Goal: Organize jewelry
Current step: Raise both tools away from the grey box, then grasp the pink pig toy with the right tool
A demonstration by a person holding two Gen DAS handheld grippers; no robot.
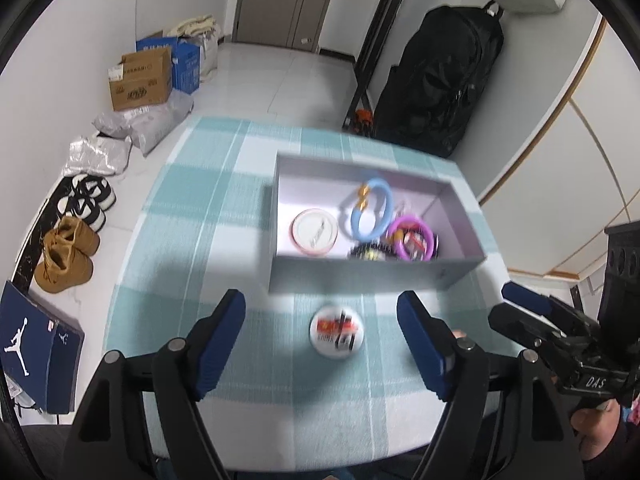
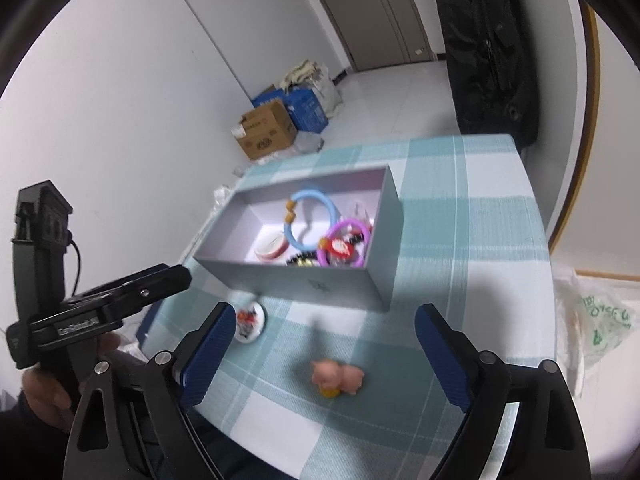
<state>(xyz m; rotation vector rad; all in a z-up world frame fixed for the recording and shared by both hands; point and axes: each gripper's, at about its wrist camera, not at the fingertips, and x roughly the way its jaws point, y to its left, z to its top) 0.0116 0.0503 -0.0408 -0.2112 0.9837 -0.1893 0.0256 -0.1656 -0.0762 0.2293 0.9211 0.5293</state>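
A grey open box (image 1: 360,278) (image 2: 312,280) stands on the teal checked tablecloth. Inside lie a blue bangle (image 1: 370,210) (image 2: 310,220), a purple bangle (image 1: 412,236) (image 2: 346,242), a round white tin (image 1: 315,232) (image 2: 272,246) and small dark trinkets. A round white badge (image 1: 337,330) (image 2: 250,320) lies on the cloth in front of the box, between my open left gripper's (image 1: 322,340) fingers. A pink pig charm (image 2: 340,376) lies on the cloth between the fingers of my open right gripper (image 2: 326,354). Both grippers are empty.
The table's edges (image 1: 132,240) (image 2: 544,216) drop to a white floor. Cardboard boxes (image 1: 140,78), shoes (image 1: 66,254) and a blue shoe box (image 1: 32,344) lie left of the table. A black bag (image 1: 436,76) hangs behind. A plastic bag (image 2: 592,320) sits at right.
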